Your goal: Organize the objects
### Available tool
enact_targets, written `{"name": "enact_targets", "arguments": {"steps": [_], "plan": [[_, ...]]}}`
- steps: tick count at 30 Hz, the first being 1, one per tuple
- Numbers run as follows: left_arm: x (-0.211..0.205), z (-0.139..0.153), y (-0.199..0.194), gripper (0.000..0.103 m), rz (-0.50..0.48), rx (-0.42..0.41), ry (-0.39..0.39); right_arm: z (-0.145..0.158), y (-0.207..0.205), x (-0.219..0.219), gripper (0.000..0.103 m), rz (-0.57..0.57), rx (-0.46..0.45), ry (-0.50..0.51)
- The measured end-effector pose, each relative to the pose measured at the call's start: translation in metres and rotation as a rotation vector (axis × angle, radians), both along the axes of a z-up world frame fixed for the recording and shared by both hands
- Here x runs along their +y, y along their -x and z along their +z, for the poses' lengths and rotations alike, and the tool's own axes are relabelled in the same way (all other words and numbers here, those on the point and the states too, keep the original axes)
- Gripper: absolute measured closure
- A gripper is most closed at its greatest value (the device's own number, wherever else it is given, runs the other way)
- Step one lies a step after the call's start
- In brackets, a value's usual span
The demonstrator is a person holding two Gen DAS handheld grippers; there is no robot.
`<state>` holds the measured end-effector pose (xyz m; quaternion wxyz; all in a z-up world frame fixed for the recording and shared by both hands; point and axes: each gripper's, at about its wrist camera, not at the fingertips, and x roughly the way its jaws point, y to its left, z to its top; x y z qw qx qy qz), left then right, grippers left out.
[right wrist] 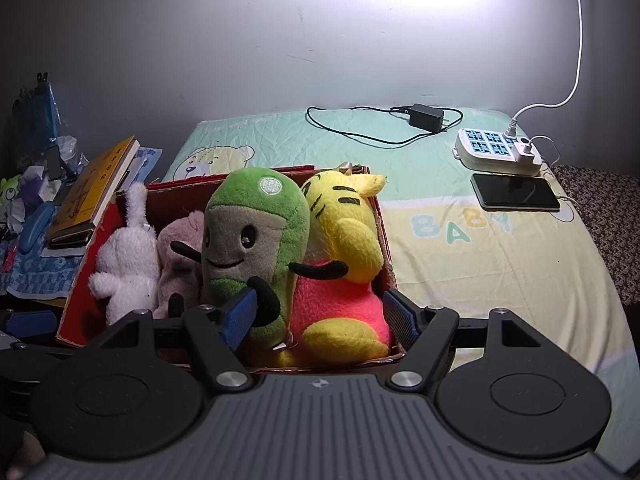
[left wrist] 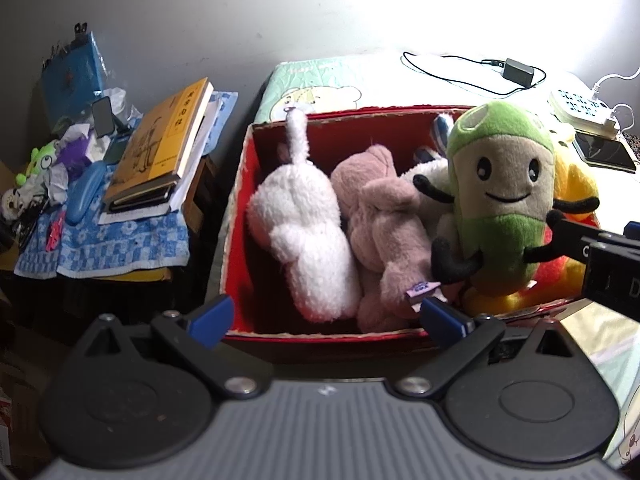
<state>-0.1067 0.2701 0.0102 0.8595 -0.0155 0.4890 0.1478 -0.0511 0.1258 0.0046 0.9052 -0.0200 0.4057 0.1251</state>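
I am holding my right gripper (right wrist: 318, 316) spread wide, clamped on nothing, at the near rim of the red cardboard box (right wrist: 80, 292). The green-and-beige smiling plush toy (right wrist: 248, 248) is standing upright inside, between the pink plush (right wrist: 180, 252) and the yellow striped plush (right wrist: 344, 236). My left gripper (left wrist: 326, 316) is likewise spread and empty. I should withdraw straight back to avoid snagging the toy's black arm (right wrist: 264, 306).
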Motion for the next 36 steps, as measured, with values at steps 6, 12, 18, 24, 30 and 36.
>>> {"name": "enact_targets", "arguments": {"steps": [6, 12, 18, 24, 30, 36], "plan": [[0.003, -0.001, -0.001, 0.003, 0.003, -0.002, 0.003, -0.002, -0.005, 0.003, 0.031, -0.005, -0.003, 0.024], [0.002, -0.001, -0.003, 0.003, 0.001, -0.003, 0.000, -0.003, -0.006, 0.006, 0.031, 0.000, -0.003, 0.030], [0.003, -0.003, -0.006, 0.003, 0.001, 0.001, 0.002, -0.005, -0.009, 0.006, 0.031, 0.000, 0.004, 0.026], [0.003, -0.003, -0.008, 0.003, 0.001, -0.001, 0.009, -0.007, -0.010, 0.006, 0.031, 0.003, 0.012, 0.012], [0.003, -0.003, -0.008, 0.003, 0.005, -0.002, 0.006, -0.008, -0.011, 0.005, 0.031, 0.008, 0.011, 0.002], [0.006, -0.005, -0.011, 0.003, 0.011, -0.008, 0.014, -0.011, -0.012, 0.004, 0.031, 0.009, 0.026, -0.020]]}}
